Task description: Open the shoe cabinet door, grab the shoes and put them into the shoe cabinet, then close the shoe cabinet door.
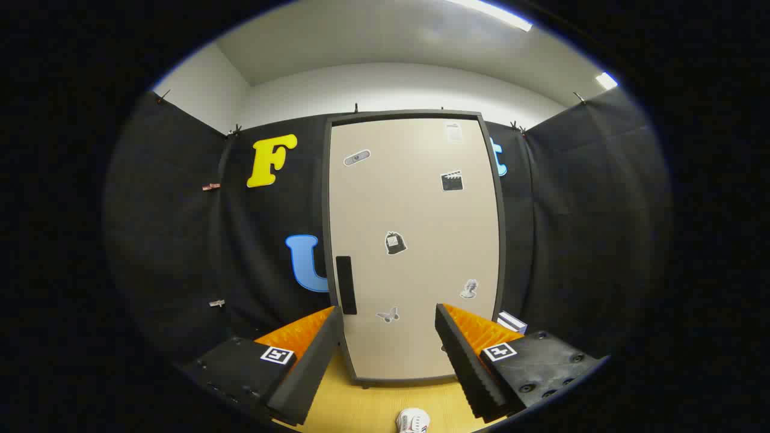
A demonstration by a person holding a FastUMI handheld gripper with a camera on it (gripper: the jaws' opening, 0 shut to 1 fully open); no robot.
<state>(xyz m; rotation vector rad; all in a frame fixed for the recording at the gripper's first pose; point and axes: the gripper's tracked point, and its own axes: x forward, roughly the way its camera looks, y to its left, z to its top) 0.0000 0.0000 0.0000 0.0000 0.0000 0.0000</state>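
Ahead of us, beyond the fingers, stands the tall beige shoe cabinet with its dark grey frame (415,198), upright on the light yellow wooden floor (367,409) and set against the black cloth booth wall (180,240). Its long axis runs straight up and down, and its flat door faces us squarely, shut flush inside the frame. A black vertical bar handle (345,285) sits low on the door's left edge, its length also running up and down, just beyond the tip of the left finger. Several small stickers (395,243) are scattered over the door panel. Our gripper (388,355) is held low before the cabinet's base, with its two fingers spread wide apart and nothing between them but the bottom of the door and bare floor. A small white box (512,322) rests near the cabinet's lower right corner, just behind the right finger. On the floor between the fingers and nearer to us than the cabinet, we see the top of a white shoe (412,421); too little shows to tell which way it points.
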